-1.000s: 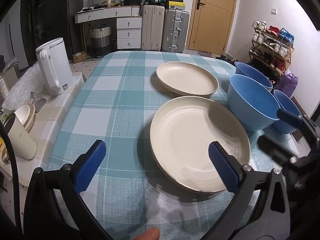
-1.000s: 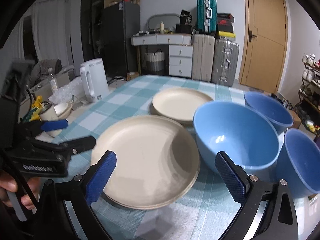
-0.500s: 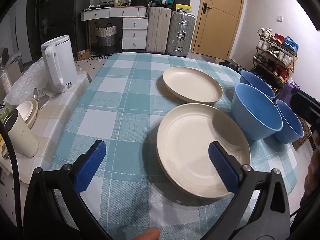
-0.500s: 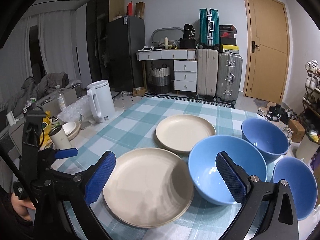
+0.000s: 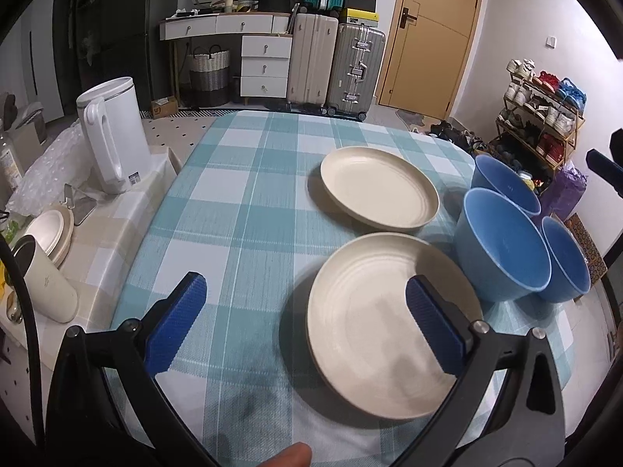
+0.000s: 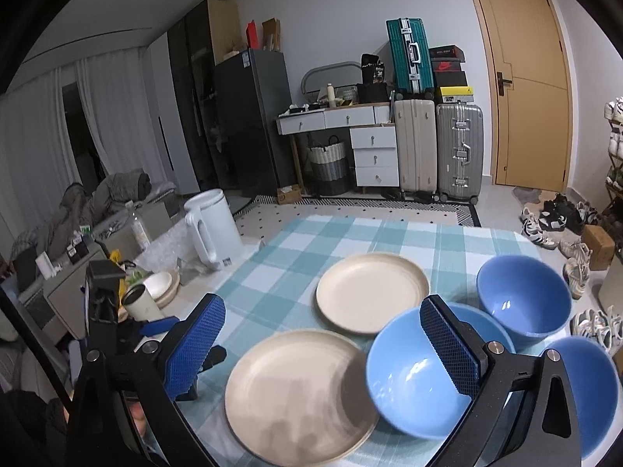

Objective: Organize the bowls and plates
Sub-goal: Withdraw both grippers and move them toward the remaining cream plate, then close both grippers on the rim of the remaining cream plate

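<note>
Since neither my left tool [image 5: 303, 323] nor my right tool [image 6: 323, 344] grips anything, both with fingers spread wide above the checked surface [image 5: 241, 179], I judge the sorting not yet begun. The near cream plate [image 5: 389, 303] and far cream plate [image 5: 377, 194] lie separately, unstacked. Beside them, the three blue bowls, large [image 6: 424, 373], far [image 6: 523, 295] and small [image 6: 584, 393], stand close together but un-nested. Stacking plates and nesting bowls all remain.
</note>
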